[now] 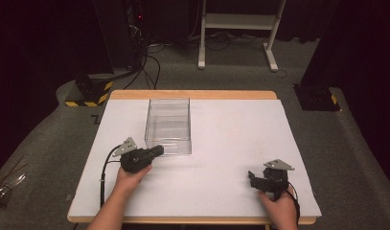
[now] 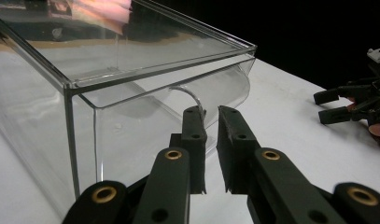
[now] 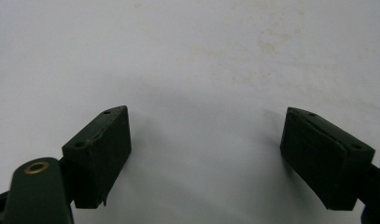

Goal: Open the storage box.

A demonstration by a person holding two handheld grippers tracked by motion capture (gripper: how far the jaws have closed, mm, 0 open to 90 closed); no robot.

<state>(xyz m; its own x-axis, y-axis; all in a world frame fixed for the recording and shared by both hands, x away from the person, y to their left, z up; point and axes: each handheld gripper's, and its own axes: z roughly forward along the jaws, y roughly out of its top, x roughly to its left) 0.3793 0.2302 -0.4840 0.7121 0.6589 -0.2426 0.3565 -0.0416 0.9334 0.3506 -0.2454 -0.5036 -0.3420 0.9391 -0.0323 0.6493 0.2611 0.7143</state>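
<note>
Clear box (image 1: 167, 125) sits at the table's (image 1: 221, 143) 11 o'clock, curved front flap facing you. Your left gripper (image 2: 212, 140) has its jaws nearly closed at the flap's thin edge; whether they pinch it, I cannot tell. Right gripper (image 3: 206, 154) idles at 5 o'clock, jaws wide, empty. Likely step: opening the box; next calls for a firm pinch and gentle pull.

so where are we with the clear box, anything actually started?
Barely. Done: nothing visible; the clear box sits closed on the white table. In hand: the left gripper is at the box's near end, jaws nearly shut around its curved front handle, though contact is unclear. The right gripper is open over bare table. Left: presumably opening the box.
</note>
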